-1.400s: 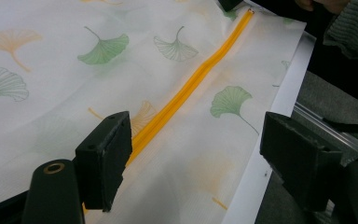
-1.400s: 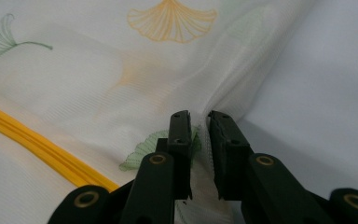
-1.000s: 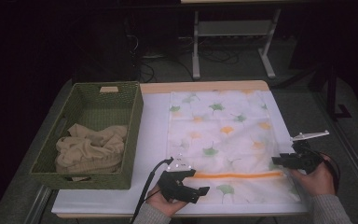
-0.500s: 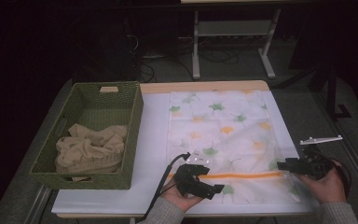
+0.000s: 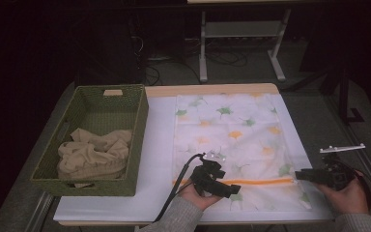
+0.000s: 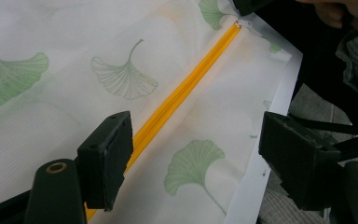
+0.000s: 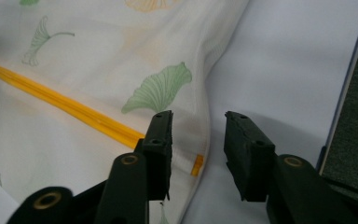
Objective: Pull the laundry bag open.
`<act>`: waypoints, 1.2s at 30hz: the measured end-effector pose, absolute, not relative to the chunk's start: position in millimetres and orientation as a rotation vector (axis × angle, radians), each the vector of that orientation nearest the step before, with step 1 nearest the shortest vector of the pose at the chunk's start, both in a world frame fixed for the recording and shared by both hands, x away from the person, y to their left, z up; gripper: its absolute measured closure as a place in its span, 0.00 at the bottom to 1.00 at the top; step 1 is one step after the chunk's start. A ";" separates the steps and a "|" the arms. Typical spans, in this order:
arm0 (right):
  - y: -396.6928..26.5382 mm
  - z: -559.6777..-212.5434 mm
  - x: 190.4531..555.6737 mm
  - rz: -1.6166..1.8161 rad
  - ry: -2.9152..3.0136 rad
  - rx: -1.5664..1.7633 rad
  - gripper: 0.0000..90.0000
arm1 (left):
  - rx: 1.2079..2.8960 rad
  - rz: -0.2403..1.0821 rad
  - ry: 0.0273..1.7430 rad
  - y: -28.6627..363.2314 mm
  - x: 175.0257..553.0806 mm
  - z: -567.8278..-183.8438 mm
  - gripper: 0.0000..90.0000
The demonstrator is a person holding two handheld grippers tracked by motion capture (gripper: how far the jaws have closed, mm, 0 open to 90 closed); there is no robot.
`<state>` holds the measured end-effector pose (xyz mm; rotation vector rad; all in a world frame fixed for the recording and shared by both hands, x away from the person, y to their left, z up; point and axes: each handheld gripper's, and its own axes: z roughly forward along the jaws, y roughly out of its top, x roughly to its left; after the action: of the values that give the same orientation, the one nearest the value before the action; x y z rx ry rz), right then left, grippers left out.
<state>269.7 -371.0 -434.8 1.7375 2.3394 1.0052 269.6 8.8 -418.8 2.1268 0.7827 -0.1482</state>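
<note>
The left tool (image 5: 215, 180) has its jaws wide apart, with nothing clamped; in the left gripper view they straddle the orange zip (image 6: 182, 95) of the bag (image 5: 234, 145), one jaw over the zip, the other past the bag's near edge. The right tool (image 5: 309, 175) sits at the bag's right edge, near the tabletop's front right corner. Its jaws have just been closing but stand apart, and in the right gripper view the bag's seam and the zip's end (image 7: 196, 164) lie between them, unpinched. The bag, white with a green and yellow leaf print, lies flat on the white sheet (image 5: 159, 145) over the right half of the tabletop (image 5: 207, 90), its zip running along the front edge. A green woven basket (image 5: 99, 140) stands at the left edge, holding crumpled beige cloth (image 5: 94, 154).
</note>
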 end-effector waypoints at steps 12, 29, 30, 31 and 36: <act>-367.5 -438.2 268.9 0.912 2.398 1.773 0.77 | 2.139 -0.190 0.835 -16.6 282.3 -423.5 0.35; -352.2 -436.9 272.6 0.790 2.409 1.752 0.87 | 2.178 -0.256 0.821 -69.1 291.5 -428.5 0.47; -352.4 -436.9 272.7 0.790 2.408 1.750 0.87 | 2.176 -0.264 0.818 -71.5 292.1 -429.0 0.48; -352.8 -437.0 272.7 0.798 2.412 1.750 0.89 | 2.171 -0.269 0.820 -73.6 292.7 -429.3 0.49; -354.3 -430.6 270.4 0.842 2.416 1.730 0.93 | 2.129 -0.333 0.820 -83.3 297.4 -432.2 0.55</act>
<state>270.4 -354.3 -430.6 1.7299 2.4161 0.8416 297.4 -83.3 -432.2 2.1294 0.8202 -0.3332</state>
